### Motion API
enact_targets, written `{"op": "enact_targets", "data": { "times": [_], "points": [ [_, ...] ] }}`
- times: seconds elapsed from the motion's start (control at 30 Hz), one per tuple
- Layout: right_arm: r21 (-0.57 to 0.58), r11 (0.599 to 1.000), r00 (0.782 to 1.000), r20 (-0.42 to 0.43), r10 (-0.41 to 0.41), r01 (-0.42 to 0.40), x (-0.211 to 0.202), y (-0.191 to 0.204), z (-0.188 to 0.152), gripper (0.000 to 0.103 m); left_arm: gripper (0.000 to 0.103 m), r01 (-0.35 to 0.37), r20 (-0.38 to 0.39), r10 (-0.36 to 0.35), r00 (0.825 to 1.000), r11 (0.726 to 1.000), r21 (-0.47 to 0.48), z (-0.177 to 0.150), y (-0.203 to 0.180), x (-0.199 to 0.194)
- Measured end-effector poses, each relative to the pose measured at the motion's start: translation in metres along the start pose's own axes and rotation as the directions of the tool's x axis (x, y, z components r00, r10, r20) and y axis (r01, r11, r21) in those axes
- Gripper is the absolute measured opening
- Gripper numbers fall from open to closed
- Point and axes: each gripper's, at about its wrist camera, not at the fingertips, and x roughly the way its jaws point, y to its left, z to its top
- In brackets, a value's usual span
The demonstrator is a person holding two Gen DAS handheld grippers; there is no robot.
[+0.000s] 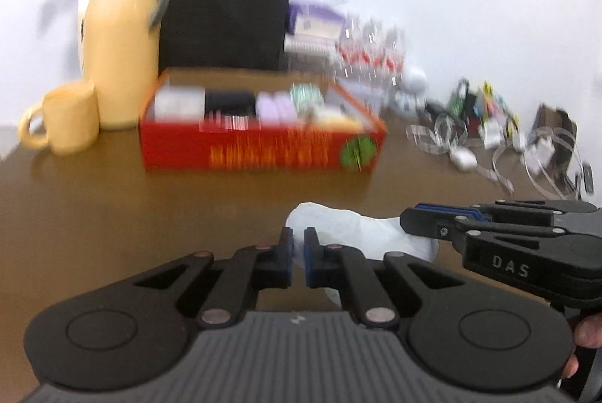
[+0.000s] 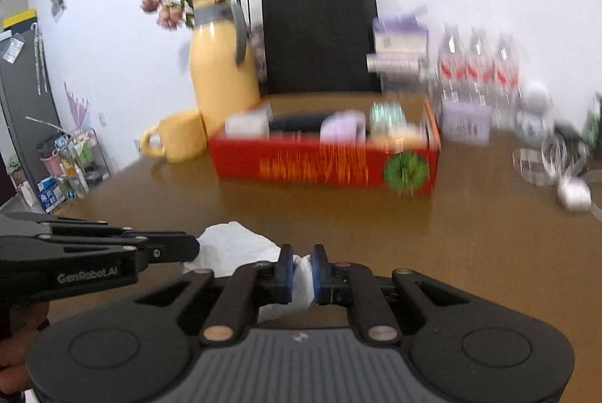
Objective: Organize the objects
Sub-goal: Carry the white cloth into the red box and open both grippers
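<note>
A crumpled white plastic bag (image 1: 361,230) lies low over the brown table (image 1: 113,207). My left gripper (image 1: 298,262) is shut on one end of it. My right gripper (image 2: 300,273) is shut on the other end (image 2: 240,245). The right gripper also shows in the left wrist view (image 1: 414,218), and the left gripper in the right wrist view (image 2: 188,248). A red open box (image 1: 259,132) holding several small packages stands beyond the bag, in the middle of the table; it also shows in the right wrist view (image 2: 327,154).
A yellow jug (image 1: 120,53) and a yellow mug (image 1: 67,119) stand left of the box. A black paper bag (image 1: 229,8) stands against the wall behind it. Water bottles (image 2: 478,64) and a heap of cables and small items (image 1: 489,132) lie at the right.
</note>
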Motion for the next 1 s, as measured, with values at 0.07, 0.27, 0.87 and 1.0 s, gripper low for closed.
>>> {"op": "enact_targets", "data": {
  "times": [0.07, 0.27, 0.87, 1.0],
  "points": [
    [-0.021, 1.000, 1.000, 0.028, 0.005, -0.004, 0.013, -0.007, 0.027, 0.009, 0.006, 0.009, 0.026, -0.009, 1.000, 1.000, -0.002, 0.028, 0.008, 0.014],
    [-0.096, 0.995, 0.998, 0.069, -0.002, 0.009, 0.074, -0.027, 0.119, 0.009, 0.006, -0.027, 0.063, 0.024, 0.998, 0.998, 0.058, 0.111, 0.029, 0.067],
    [-0.057, 0.998, 0.992, -0.128, -0.001, -0.006, 0.231, -0.061, 0.165, 0.064, 0.050, -0.112, -0.069, 0.115, 0.991, 0.992, 0.050, 0.140, 0.076, 0.157],
    [-0.056, 0.998, 0.993, -0.114, -0.026, 0.019, 0.202, -0.059, 0.166, 0.064, 0.077, -0.125, -0.028, 0.127, 0.991, 0.989, 0.075, 0.138, 0.063, 0.132]
  ]
}}
